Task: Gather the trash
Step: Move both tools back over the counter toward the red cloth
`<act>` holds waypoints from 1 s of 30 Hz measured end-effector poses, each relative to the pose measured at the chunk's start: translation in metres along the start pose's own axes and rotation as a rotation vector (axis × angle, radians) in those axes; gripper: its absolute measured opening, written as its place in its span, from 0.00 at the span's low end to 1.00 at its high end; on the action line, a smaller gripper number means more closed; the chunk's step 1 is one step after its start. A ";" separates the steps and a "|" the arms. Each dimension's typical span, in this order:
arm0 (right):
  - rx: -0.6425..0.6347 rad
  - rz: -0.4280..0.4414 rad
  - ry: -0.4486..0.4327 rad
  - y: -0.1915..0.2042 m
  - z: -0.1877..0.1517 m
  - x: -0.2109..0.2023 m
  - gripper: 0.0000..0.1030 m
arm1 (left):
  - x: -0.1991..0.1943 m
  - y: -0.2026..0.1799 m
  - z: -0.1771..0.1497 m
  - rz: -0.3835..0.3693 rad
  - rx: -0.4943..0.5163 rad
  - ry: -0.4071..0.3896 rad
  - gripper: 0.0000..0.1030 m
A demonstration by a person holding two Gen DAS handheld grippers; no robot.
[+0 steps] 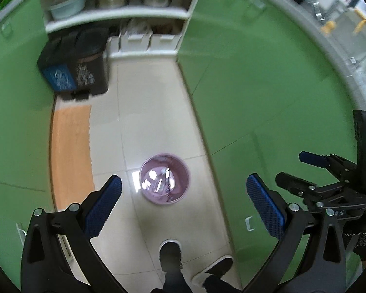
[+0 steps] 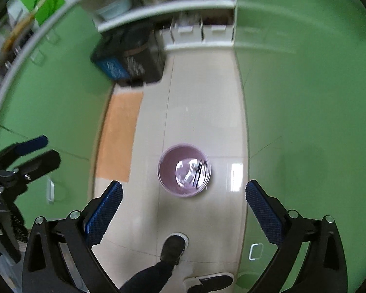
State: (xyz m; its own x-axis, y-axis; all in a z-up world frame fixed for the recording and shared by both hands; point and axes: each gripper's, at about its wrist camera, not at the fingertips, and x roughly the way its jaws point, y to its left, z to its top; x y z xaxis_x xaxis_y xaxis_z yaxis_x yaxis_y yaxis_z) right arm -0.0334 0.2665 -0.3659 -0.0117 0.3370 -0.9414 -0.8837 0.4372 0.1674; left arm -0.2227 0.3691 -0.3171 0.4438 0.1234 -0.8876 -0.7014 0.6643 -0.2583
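Both views look steeply down at a pale tiled floor (image 1: pixel 153 112) between green cabinets (image 1: pixel 256 92). The left tool (image 1: pixel 183 200) has its blue-padded jaws spread wide with nothing between them; the right tool (image 2: pixel 184 201) is likewise wide apart and holds nothing. A pink trash bin (image 1: pixel 164 178) stands on the floor at lower centre of each frame, with clear crumpled trash (image 2: pixel 190 172) inside. An orange mat (image 1: pixel 72 153) lies to its left, dark bins (image 1: pixel 73 68) at upper left, and the person's shoes (image 1: pixel 170 254) at the bottom.

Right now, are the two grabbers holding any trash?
Left gripper: open, holding nothing.
Right gripper: open, holding nothing.
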 end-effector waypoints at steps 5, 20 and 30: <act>0.038 -0.058 -0.151 -0.004 0.005 -0.116 0.94 | -0.073 -0.053 0.032 -0.004 0.099 -0.076 0.97; 0.347 -0.315 -0.422 -0.099 -0.083 -0.337 0.94 | -0.174 -0.224 0.069 -0.179 0.405 -0.174 0.97; 0.511 -0.441 -0.468 -0.157 -0.170 -0.409 0.94 | -0.178 -0.334 0.055 -0.272 0.582 -0.144 0.97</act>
State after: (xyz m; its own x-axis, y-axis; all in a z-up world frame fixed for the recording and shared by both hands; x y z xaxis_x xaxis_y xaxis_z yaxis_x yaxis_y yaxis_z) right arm 0.0306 -0.0816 -0.0573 0.5834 0.3093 -0.7510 -0.4381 0.8985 0.0297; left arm -0.0368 0.1656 -0.0515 0.6612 -0.0344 -0.7494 -0.1557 0.9709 -0.1820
